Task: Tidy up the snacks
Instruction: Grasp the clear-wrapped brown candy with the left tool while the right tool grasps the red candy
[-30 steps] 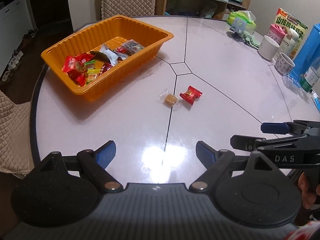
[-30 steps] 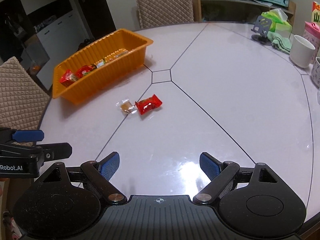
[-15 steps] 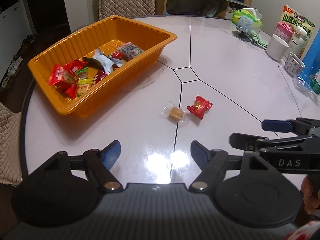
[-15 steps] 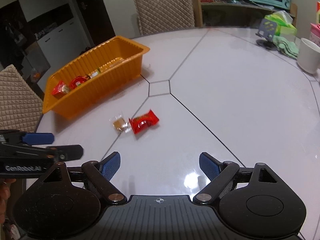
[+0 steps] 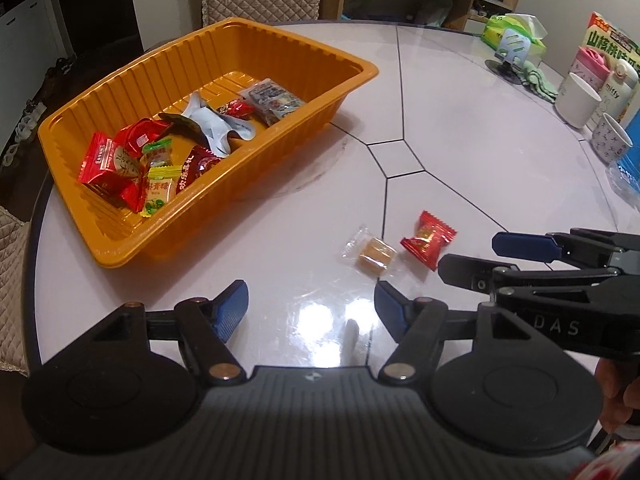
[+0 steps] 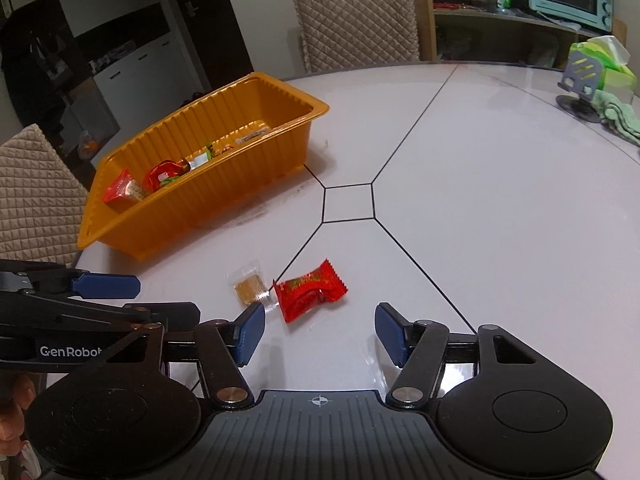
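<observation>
Two wrapped sweets lie side by side on the round, glossy white surface (image 5: 460, 132), near the dark seam lines that meet at its middle: a red foil-wrapped candy (image 5: 429, 239) and, just beside it, a small tan caramel square in a clear plastic wrapper (image 5: 373, 255). The left tool (image 5: 311, 309) hangs over the surface short of the clear-wrapped piece, its blue-padded jaws apart with nothing between them; they have just been closing a little. The right tool (image 6: 320, 334) comes in from the other side, angled down at the red candy (image 6: 309, 291), which lies just ahead of its fingertips and not yet between them; its jaws too have just been narrowing, and they grip nothing. From the right wrist the clear-wrapped caramel (image 6: 249, 287) sits close to the right tool's left pad. Well off to the side stands a ribbed orange plastic tray (image 5: 256, 168), rectangular and deep, already holding a heap of red, green and silver snack packets (image 5: 160, 156). White mugs (image 5: 578, 100) stand at the far rim.
</observation>
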Demonstrator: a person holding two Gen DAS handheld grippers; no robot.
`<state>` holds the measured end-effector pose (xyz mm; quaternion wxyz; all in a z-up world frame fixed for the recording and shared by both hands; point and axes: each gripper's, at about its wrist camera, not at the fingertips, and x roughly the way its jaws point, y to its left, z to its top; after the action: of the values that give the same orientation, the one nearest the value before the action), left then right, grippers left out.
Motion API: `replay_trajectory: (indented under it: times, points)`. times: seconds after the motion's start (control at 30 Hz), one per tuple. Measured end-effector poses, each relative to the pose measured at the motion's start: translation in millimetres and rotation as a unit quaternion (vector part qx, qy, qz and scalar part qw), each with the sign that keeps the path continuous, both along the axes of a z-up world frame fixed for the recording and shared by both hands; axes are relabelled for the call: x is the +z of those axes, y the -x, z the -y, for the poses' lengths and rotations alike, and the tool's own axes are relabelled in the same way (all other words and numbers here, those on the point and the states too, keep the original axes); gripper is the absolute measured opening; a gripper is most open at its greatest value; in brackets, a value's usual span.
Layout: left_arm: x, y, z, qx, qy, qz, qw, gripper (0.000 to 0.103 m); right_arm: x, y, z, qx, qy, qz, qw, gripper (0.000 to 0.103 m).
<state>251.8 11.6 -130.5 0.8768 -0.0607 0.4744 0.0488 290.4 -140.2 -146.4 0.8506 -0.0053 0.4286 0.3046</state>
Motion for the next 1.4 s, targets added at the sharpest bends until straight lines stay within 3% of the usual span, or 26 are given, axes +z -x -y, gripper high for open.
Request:
replay_trajectory:
  times: [0.5, 0.93, 1.17, 1.23, 1.4]
  points:
    - [-5.5, -10.5, -10.6, 0.01, 0.01, -0.011, 0.9998, 0.067, -16.9, -15.7, -16.7, 0.026, 0.023, 0.007, 0.999, 0.049]
    - [-9.7, -26.1, 12.9, -0.021, 0.036, -0.012, 0.999, 0.066, -15.1, -27.1, 25.4, -0.024, 0.037, -0.002, 0.999, 0.048]
    - [-16.4, -40.4, 25.6, -0.017, 0.043, -0.012, 0.9989, 0.055, -10.7, -24.9, 40.2, -0.049, 0.032, -0.008, 0.998, 0.048]
    - [-18.3, -44.4, 27.8, -0.017, 0.042, -0.012, 0.9989, 0.047, -9.7, -24.4, 42.5, -0.053, 0.03, -0.008, 0.998, 0.048]
    - [-20.5, -48.9, 32.5, -0.031, 0.017, -0.005, 0.9994, 0.035, -9.6, -24.7, 44.9, -0.057, 0.031, -0.009, 0.998, 0.048]
